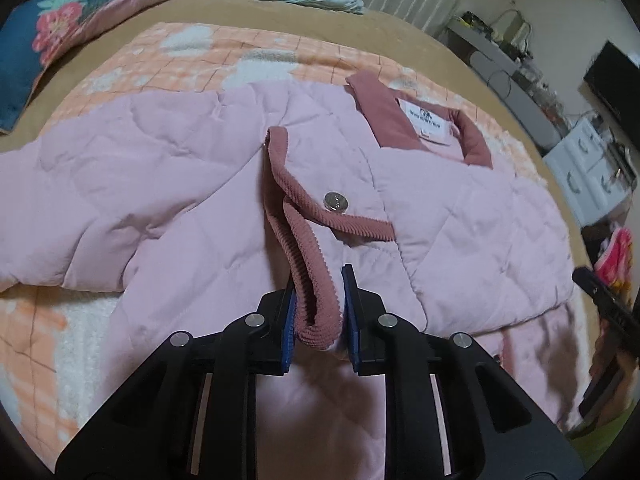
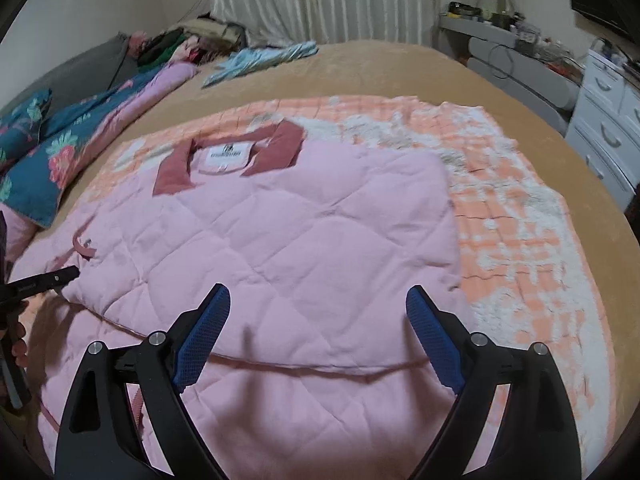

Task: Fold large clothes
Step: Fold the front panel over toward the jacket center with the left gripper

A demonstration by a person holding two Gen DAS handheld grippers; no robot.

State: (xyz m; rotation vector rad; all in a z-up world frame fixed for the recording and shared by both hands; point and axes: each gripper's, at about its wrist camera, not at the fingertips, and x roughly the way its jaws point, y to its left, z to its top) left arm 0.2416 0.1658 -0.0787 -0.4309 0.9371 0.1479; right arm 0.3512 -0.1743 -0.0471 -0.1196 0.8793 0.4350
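A pink quilted jacket (image 1: 160,152) lies spread on the bed, with its dark rose collar (image 1: 384,116) and white label (image 1: 430,120) at the far side. One sleeve is folded across the front, and a silver snap (image 1: 335,202) sits on its ribbed rose cuff (image 1: 308,240). My left gripper (image 1: 320,284) is shut on that cuff, the blue pads pressing both sides. My right gripper (image 2: 318,296) stands open over the jacket (image 2: 300,220) near its lower body, with nothing between the fingers. One finger (image 1: 596,286) of the right gripper shows at the right edge of the left wrist view.
The jacket rests on an orange and white checked blanket (image 2: 520,220) over a tan bed sheet (image 2: 400,68). A blue floral quilt (image 2: 60,152) lies at the left and a light blue cloth (image 2: 260,60) at the far edge. White drawers (image 2: 608,120) stand to the right.
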